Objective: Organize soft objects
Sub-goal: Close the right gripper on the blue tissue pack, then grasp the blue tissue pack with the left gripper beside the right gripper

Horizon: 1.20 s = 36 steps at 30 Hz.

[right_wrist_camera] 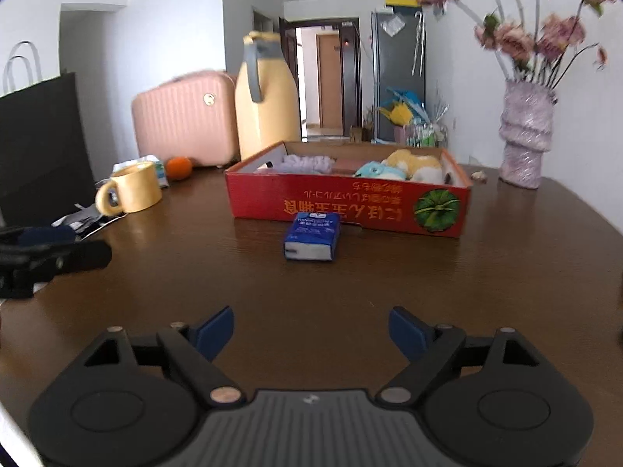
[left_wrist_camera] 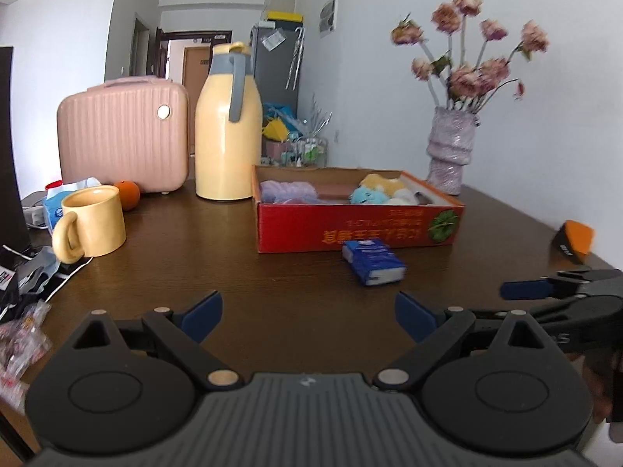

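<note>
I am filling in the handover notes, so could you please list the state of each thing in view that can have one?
left gripper: open, holding nothing
right gripper: open, holding nothing
red box: open-topped, soft toys already inside
blue tissue pack: lying on the table in front of the box, not in it
yellow mug: upright
yellow flask: upright, lid on
pink case: shut, standing upright
vase: upright, holding flowers

The left gripper is held wide open, with nothing between its blue fingers. The right gripper is held wide open too, tipped a little downward, and empty.
</note>
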Each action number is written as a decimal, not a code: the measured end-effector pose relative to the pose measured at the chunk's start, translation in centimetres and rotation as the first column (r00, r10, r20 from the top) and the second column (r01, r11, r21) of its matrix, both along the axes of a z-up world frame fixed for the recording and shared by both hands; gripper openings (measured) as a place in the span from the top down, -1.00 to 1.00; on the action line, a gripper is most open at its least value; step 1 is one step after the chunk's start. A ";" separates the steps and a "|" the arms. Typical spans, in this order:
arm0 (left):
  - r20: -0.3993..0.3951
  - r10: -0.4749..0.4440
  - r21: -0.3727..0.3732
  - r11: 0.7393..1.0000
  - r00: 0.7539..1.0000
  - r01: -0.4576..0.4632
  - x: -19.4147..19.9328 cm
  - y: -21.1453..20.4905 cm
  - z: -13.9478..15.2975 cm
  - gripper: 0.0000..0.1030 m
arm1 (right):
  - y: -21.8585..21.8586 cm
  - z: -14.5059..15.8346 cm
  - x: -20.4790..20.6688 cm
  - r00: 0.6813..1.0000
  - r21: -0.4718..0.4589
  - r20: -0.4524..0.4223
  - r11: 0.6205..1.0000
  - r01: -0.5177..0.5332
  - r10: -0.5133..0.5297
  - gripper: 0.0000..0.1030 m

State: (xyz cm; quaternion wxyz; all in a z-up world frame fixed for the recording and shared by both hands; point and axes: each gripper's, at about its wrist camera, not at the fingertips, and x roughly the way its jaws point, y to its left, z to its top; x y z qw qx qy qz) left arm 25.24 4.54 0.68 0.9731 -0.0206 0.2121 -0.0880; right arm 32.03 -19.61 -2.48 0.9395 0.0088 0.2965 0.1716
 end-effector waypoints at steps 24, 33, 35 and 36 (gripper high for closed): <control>-0.111 0.036 -0.067 0.997 0.993 -0.044 6.1 1.1 -3.0 -0.88 | 4.3 -3.5 0.3 0.936 -0.144 -0.038 0.925 -0.351 0.350 -0.48; -0.191 -0.064 -0.200 0.979 0.979 0.025 3.1 -2.3 -4.7 -0.48 | -3.7 -2.2 -3.7 0.997 0.089 -0.071 0.996 -0.025 0.032 -0.32; -0.216 -0.053 -0.231 0.973 0.975 0.002 2.5 -2.1 -4.8 -0.44 | -3.7 -1.8 -3.8 0.997 0.134 -0.047 0.990 -0.053 0.060 -0.29; -0.217 -0.045 -0.249 0.968 0.975 -0.011 2.0 -1.8 -4.7 -0.42 | -3.5 -1.6 -3.7 0.997 0.147 -0.037 0.987 -0.061 0.068 -0.29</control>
